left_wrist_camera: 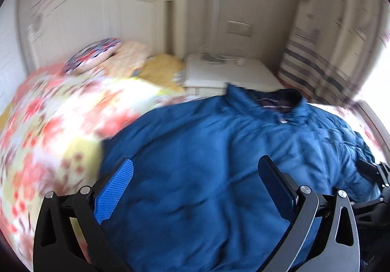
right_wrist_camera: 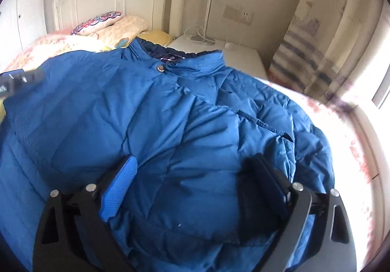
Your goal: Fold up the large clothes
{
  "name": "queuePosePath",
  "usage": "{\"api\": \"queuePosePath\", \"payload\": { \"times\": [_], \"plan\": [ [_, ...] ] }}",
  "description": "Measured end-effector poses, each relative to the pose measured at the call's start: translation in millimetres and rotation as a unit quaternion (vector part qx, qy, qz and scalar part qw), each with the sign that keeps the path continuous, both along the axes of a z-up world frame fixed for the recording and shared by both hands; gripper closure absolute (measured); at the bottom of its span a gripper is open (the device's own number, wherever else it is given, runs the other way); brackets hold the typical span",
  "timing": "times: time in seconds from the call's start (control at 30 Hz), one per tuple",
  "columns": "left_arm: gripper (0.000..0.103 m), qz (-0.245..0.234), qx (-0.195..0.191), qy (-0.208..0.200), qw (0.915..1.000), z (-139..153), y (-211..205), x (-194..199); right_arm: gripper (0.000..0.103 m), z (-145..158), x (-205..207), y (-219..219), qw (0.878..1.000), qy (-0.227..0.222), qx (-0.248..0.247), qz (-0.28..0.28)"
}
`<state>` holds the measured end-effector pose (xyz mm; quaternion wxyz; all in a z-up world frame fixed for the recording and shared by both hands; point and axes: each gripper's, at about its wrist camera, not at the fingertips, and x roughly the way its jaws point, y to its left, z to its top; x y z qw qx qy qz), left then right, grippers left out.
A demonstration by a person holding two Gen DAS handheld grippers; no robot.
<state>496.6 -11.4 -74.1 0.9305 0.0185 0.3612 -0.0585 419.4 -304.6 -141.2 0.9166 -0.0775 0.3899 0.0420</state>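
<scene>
A big blue padded jacket (left_wrist_camera: 195, 126) lies front up on the bed, its collar (right_wrist_camera: 180, 62) toward the headboard. One sleeve is folded across the chest and ends in a dark cuff (right_wrist_camera: 253, 199). My left gripper (left_wrist_camera: 196, 162) hovers open over the jacket's lower left part, with only flat fabric beneath the jaws. My right gripper (right_wrist_camera: 195, 158) is open wide over the folded sleeve, the cuff lying beside its right finger (right_wrist_camera: 270, 182); the pads do not pinch it. Each gripper shows at the edge of the other's view: the right gripper (left_wrist_camera: 375, 174), the left gripper (right_wrist_camera: 19, 79).
A floral quilt (left_wrist_camera: 48, 126) covers the bed left of the jacket, with pillows (left_wrist_camera: 102, 55) against the white headboard (left_wrist_camera: 102, 11). A white nightstand (left_wrist_camera: 226, 72) with a lamp (right_wrist_camera: 207, 4) stands behind. A striped curtain (left_wrist_camera: 329, 52) hangs at the right by a bright window.
</scene>
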Motion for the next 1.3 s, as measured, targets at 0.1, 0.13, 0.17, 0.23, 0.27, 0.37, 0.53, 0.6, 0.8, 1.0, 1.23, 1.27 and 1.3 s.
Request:
{"api": "queuePosePath", "payload": {
  "times": [0.1,0.13,0.17,0.23,0.27,0.37,0.53,0.6,0.8,1.0,1.23,1.27,1.3],
  "plan": [
    [0.005,-0.015,0.037,0.051,0.9979,-24.9,-20.6,26.4,0.007,-0.8,-1.0,1.0,1.0,0.002,-0.002,-0.006],
    [0.004,-0.013,0.045,0.068,0.9966,-37.0,-24.1,31.7,0.007,-1.6,-0.9,1.9,1.0,0.001,-0.004,-0.006],
    [0.004,-0.017,0.052,0.063,0.9965,-47.2,-26.8,33.6,0.007,-2.0,-0.5,1.3,1.0,0.002,-0.003,-0.006],
    [0.004,-0.014,0.056,0.057,0.9967,-44.9,-27.2,28.4,0.006,-2.3,-0.7,1.1,1.0,0.005,0.003,-0.005],
    [0.005,-0.008,0.054,0.06,0.9967,-40.1,-25.5,23.8,0.006,-2.8,1.0,1.5,1.0,0.006,0.002,-0.005],
    [0.005,-0.013,0.021,0.04,0.9989,-12.5,-20.5,-17.5,0.006,1.6,-1.4,-1.7,1.0,0.008,0.012,-0.006],
    [0.005,-0.073,0.064,0.011,0.9953,-1.5,-31.1,-117.1,0.008,35.3,-63.6,17.4,1.0,-0.008,0.007,0.01],
    [0.005,-0.09,0.086,0.032,0.9917,-21.7,-33.1,-143.5,0.008,33.5,-89.7,26.6,0.999,0.004,-0.004,0.034],
    [0.004,-0.065,0.079,0.1,0.9898,-58.9,-17.0,-145.7,0.005,-13.6,-110.9,21.1,0.997,0.07,0.009,0.026],
    [0.004,-0.033,0.102,0.095,0.9897,-50.1,10.8,-193.4,0.005,7.7,-148.3,20.2,0.997,0.072,-0.004,0.02],
    [0.005,0.01,0.068,0.084,0.9941,-53.0,58.0,-256.9,0.004,-9.1,-216.5,-1.9,0.997,0.074,-0.018,0.025],
    [0.005,0.007,0.06,0.072,0.9956,-48.7,59.9,-270.4,0.004,-5.3,-228.3,-3.4,0.998,0.061,-0.023,0.015],
    [0.005,0.005,0.054,0.063,0.9965,-46.8,61.2,-281.6,0.004,-2.2,-238.8,-2.7,0.998,0.049,-0.023,0.017]
  ]
}}
